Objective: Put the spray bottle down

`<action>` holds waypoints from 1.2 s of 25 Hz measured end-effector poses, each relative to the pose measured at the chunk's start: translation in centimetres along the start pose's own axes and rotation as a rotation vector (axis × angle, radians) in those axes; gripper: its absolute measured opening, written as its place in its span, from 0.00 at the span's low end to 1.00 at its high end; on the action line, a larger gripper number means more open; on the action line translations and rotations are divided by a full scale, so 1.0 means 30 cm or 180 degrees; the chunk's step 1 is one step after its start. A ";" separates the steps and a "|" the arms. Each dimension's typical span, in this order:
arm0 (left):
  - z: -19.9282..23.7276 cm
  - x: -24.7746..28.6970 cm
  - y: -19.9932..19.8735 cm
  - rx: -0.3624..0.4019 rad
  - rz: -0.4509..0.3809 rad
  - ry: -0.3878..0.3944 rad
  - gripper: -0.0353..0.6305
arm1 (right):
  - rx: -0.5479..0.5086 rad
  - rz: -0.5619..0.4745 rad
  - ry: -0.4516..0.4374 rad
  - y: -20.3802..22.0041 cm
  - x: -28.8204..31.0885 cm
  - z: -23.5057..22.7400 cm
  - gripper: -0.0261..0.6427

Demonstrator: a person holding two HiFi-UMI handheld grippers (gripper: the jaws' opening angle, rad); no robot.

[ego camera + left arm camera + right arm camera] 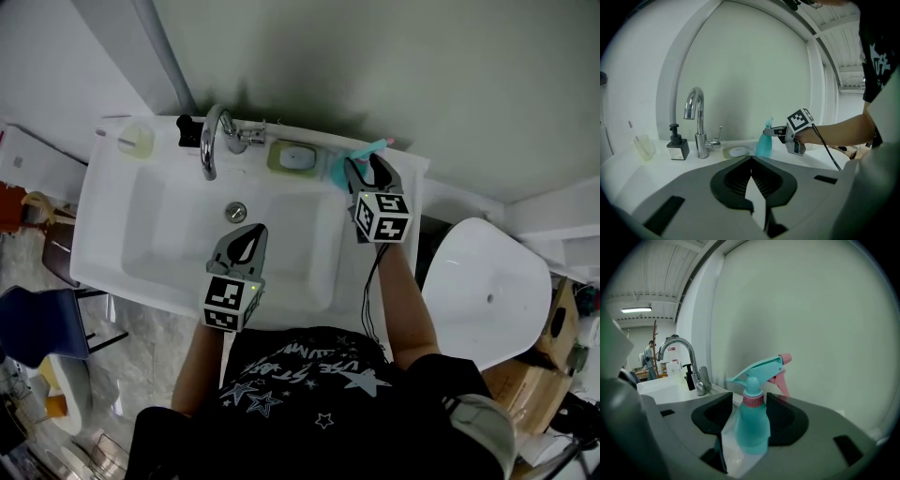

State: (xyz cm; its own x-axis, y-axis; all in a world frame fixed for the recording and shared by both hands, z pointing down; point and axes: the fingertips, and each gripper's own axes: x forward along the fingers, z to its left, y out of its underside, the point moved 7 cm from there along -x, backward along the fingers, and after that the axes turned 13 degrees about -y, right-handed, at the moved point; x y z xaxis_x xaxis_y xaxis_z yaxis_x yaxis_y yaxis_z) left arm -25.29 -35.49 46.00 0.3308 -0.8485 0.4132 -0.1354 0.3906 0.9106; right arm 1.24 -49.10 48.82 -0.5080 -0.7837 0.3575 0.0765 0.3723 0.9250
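Spray bottle (752, 427) is standing upright on the washbasin's (94, 216) back right corner, your right gripper (749, 401) gaping loose around it, your left gripper (751, 160) hanging closed and empty: placing is looking done.

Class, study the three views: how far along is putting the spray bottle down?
Done: the spray bottle stands upright on the sink ledge. In hand: the right gripper has its jaws apart around it, gap visible. Remaining: back that gripper away. The left gripper hovers shut over the basin.

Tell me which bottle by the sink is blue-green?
The spray bottle between the jaws of the right hand-held gripper, with a pink trigger. The pump bottle beside the tap is black.
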 end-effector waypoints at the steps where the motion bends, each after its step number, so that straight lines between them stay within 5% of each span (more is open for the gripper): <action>1: -0.002 -0.018 0.001 -0.0010 -0.0003 -0.0021 0.08 | 0.0003 0.0016 0.0021 0.004 -0.014 0.005 0.38; 14: -0.051 -0.244 0.018 -0.0004 -0.0175 -0.0395 0.08 | -0.0040 0.0017 0.0001 0.017 -0.205 0.077 0.37; 24: -0.240 -0.431 0.029 0.0004 -0.0295 -0.0578 0.08 | -0.0058 -0.0192 -0.0302 -0.004 -0.487 0.162 0.09; 30: -0.396 -0.526 0.027 -0.0038 -0.0401 -0.0664 0.08 | -0.0094 -0.0338 -0.0508 0.000 -0.657 0.182 0.06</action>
State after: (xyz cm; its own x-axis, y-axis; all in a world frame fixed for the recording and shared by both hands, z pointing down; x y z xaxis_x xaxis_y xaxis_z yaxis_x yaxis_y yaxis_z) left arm -19.53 -17.54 40.03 0.1442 -0.9456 0.2915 -0.0939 0.2802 0.9553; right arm 6.56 -30.93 41.06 -0.6441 -0.7280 0.2348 0.0392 0.2751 0.9606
